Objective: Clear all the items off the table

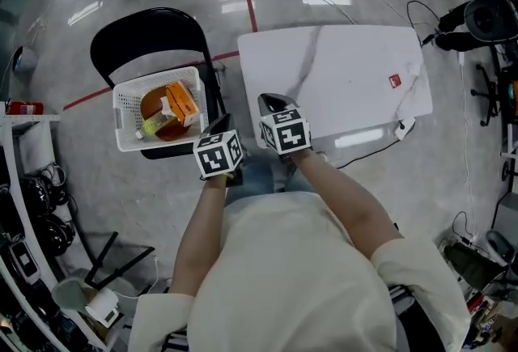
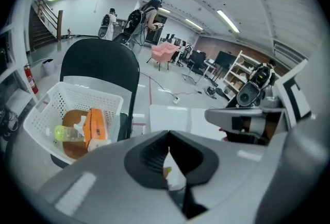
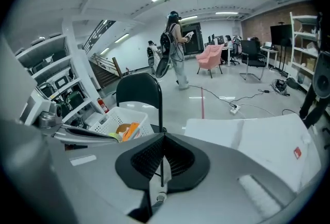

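**Both grippers shut and empty, basket full, table almost bare**

The person holds the two grippers side by side close to the body, over the gap between chair and table. The left gripper [image 1: 219, 126] has its jaws pressed together with nothing between them. The right gripper [image 1: 274, 104] is the same: jaws together, nothing held.

Seen from the head view, the basket [image 1: 129, 99] sits on the black chair [image 1: 137, 27] at about 10 o'clock from the left gripper, near it but not touching. Inside it lie a brown bowl [image 1: 152, 104], an orange box [image 1: 181, 102] across the bowl, and a green bottle [image 1: 150, 129] at the basket's 6 o'clock side.

The white table [image 1: 340, 59] spreads from 12 to 3 o'clock of the right gripper, whose tip hangs just over the table's near corner. A small red thing [image 1: 395, 82] lies flat on the tabletop at about 2 o'clock from that gripper, well apart from it; what it is I cannot tell.
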